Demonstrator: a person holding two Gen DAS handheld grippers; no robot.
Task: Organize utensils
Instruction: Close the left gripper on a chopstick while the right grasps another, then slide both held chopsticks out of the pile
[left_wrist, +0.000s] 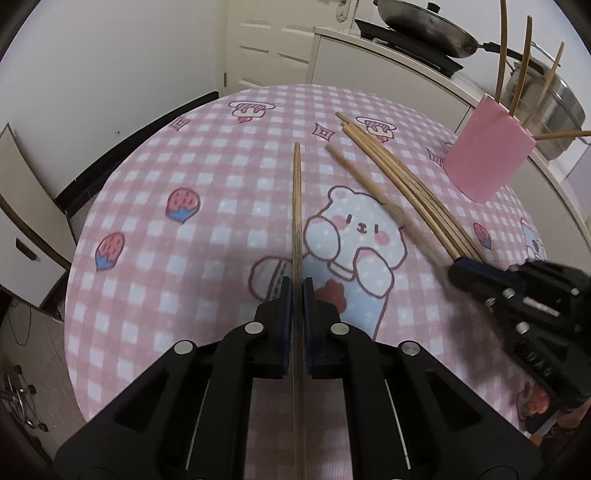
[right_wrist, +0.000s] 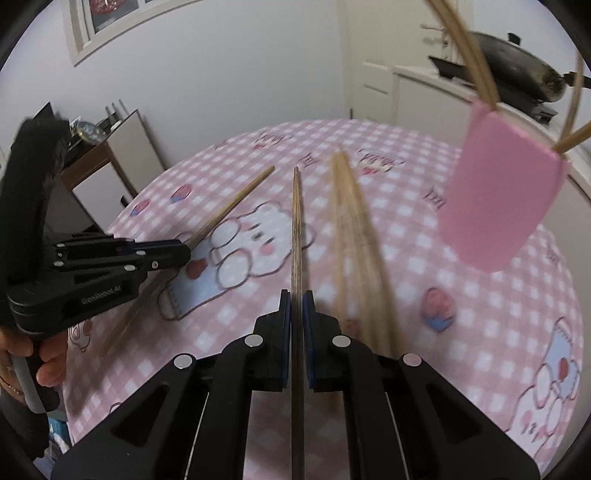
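In the left wrist view my left gripper (left_wrist: 297, 284) is shut on one bamboo chopstick (left_wrist: 296, 203), which points away over the table. To its right, my right gripper (left_wrist: 456, 267) is closed at the near end of a bundle of loose chopsticks (left_wrist: 388, 162). In the right wrist view the right gripper (right_wrist: 296, 297) is shut on a single chopstick (right_wrist: 296, 221); blurred loose chopsticks (right_wrist: 351, 229) lie just right of it. The left gripper (right_wrist: 186, 253) holds its chopstick (right_wrist: 236, 201) at the left. A pink holder (left_wrist: 487, 155) (right_wrist: 502, 199) with several chopsticks stands at the far right.
A round table with a pink checked cloth (left_wrist: 207, 206) carries everything. Behind it a white counter holds a wok (left_wrist: 424, 26) and a steel pot (left_wrist: 554, 99). A cabinet (left_wrist: 26, 229) stands off the table's left edge. A person's hand (right_wrist: 48, 354) grips the left tool.
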